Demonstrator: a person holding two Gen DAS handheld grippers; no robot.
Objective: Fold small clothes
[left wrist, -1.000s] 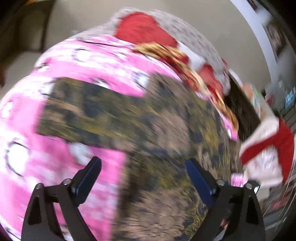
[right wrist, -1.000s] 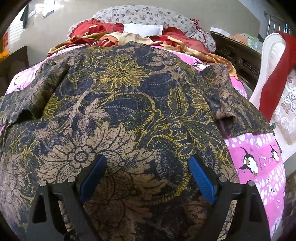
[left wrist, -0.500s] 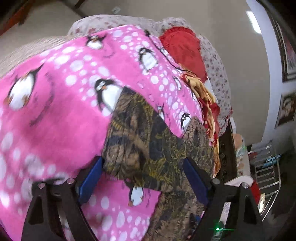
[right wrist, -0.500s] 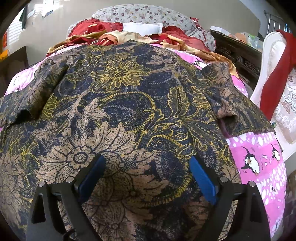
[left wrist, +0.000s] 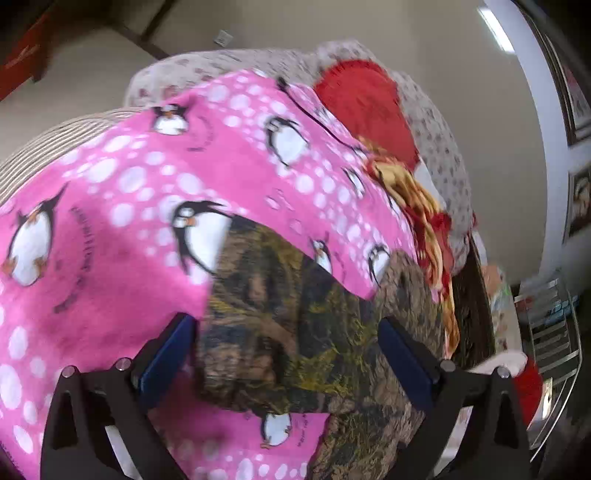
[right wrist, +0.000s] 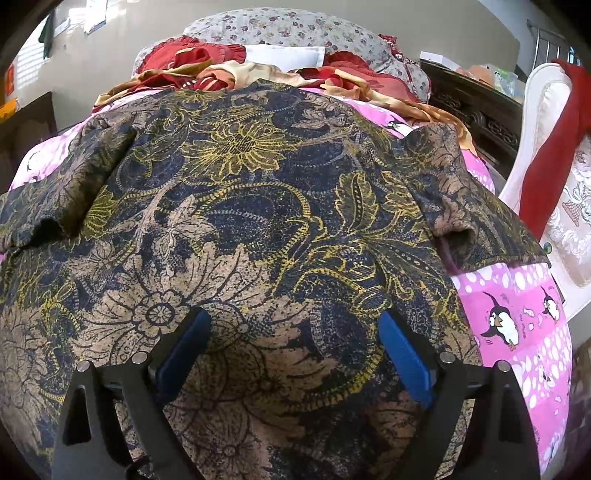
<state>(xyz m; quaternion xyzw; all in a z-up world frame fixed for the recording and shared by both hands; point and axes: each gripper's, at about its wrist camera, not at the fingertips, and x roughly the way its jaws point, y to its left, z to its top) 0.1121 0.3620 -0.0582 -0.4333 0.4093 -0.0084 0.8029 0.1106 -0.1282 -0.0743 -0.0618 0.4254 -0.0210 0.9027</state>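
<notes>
batik shirt (right wrist: 258,206) spread flat on pink penguin blanket (right wrist: 517,314); left gripper (left wrist: 286,349) and right gripper (right wrist: 295,343) both spread, empty. fabric likely soft, light; best pinched at sleeve edge.

Bed clutter and room furniture, both views.

Pink penguin blanket (right wrist: 517,332) covers the bed (also (left wrist: 129,221) in the left wrist view, blurred). Far end: floral pillow (right wrist: 295,29), white pillow (right wrist: 284,55) just in front of it, red and gold cloths (right wrist: 207,70) heaped along the blanket's far edge. Right of the bed: dark carved wooden cabinet (right wrist: 476,110) with small items on top (too small to tell), then a white chair (right wrist: 554,155) with a red cloth (right wrist: 554,147) draped over its back. Beige wall (right wrist: 122,44) behind; metal rack (left wrist: 554,332) at far right.
</notes>
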